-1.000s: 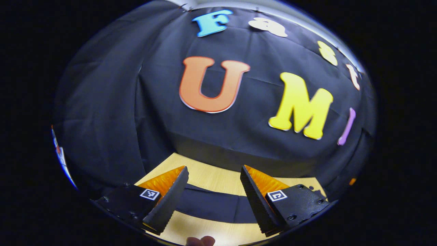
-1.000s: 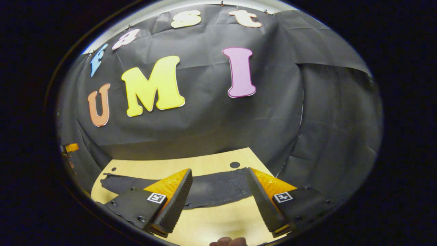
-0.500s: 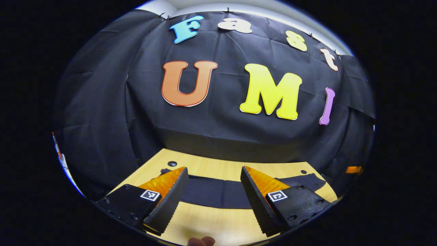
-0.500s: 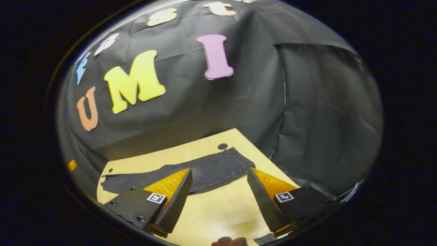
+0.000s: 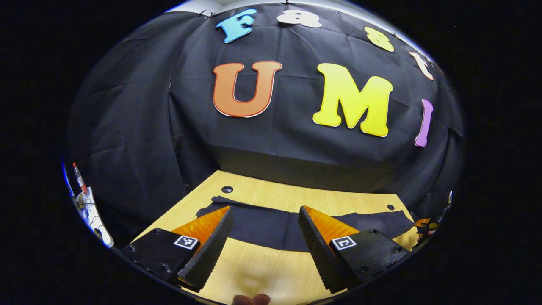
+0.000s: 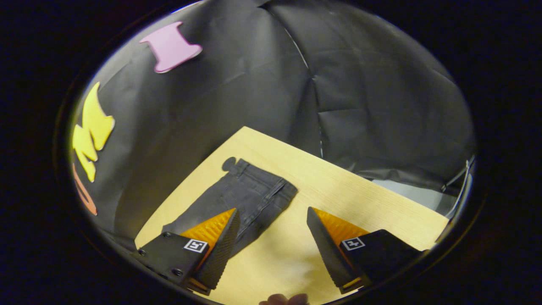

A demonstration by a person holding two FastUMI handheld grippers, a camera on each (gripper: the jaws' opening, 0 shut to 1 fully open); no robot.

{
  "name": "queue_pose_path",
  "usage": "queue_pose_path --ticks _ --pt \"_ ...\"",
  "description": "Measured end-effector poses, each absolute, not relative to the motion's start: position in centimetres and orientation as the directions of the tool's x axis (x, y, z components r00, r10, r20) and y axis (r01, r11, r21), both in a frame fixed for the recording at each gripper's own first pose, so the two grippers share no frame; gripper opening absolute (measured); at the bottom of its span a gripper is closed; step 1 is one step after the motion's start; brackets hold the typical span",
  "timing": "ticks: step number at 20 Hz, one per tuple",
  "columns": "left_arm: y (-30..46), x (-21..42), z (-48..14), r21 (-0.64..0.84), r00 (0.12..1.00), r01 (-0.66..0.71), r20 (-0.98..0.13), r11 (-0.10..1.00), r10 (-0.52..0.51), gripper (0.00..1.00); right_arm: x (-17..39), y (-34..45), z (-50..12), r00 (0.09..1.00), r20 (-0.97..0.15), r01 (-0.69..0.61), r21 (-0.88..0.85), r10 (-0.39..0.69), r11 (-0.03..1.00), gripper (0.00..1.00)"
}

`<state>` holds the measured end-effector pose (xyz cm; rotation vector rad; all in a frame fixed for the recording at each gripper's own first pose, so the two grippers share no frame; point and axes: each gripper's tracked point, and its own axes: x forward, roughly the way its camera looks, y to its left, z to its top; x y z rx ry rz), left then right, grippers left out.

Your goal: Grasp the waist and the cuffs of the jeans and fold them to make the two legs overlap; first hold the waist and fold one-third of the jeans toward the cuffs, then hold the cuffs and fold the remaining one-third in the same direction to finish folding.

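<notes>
We hold both grippers above the table [image 5: 262,271], and nothing is grasped yet. The jeans [image 5: 271,226] lie flat on the table as one long dark strip, near the table's far edge by the black cloth wall. In the left gripper view the left gripper [image 5: 264,226] has its jaws wide apart, and the leg part of the jeans shows in the gap between them, a little beyond the tips. We judge that this hand is meant for the cuffs, so it faces the leg end.

In the right gripper view the right gripper [image 6: 273,228] also has its jaws apart and empty. The waist [image 6: 281,190] of the jeans lies ahead of it, nearer to its left finger, and the denim runs back from the waist under that finger. The waist end points toward a bare part of the table, so we think it is reachable from this side. The first fold is not yet begun.
</notes>
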<state>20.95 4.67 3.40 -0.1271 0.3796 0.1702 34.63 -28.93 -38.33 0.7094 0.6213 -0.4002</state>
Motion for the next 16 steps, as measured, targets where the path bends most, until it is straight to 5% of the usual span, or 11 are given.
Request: queue_pose_path --ticks 5,12,16 --pt "4.5 20.3 2.5 -0.074 0.882 -0.235 -0.435 0.969 0.181 0.99 37.5 -29.3 -40.7 0.704 -0.696 0.596 0.472 -0.14 0.649 0.99" --pt "5.4 19.3 1.4 -0.088 0.858 -0.292 -0.465 0.952 0.22 0.99 39.4 -28.4 -41.2 0.716 -0.679 0.532 0.378 -0.164 0.758 0.99" --pt "6.3 18.7 0.8 -0.097 0.844 -0.337 -0.472 0.936 0.255 0.99 39.3 -28.4 -41.2 0.704 -0.684 0.526 0.321 -0.191 0.787 0.84"
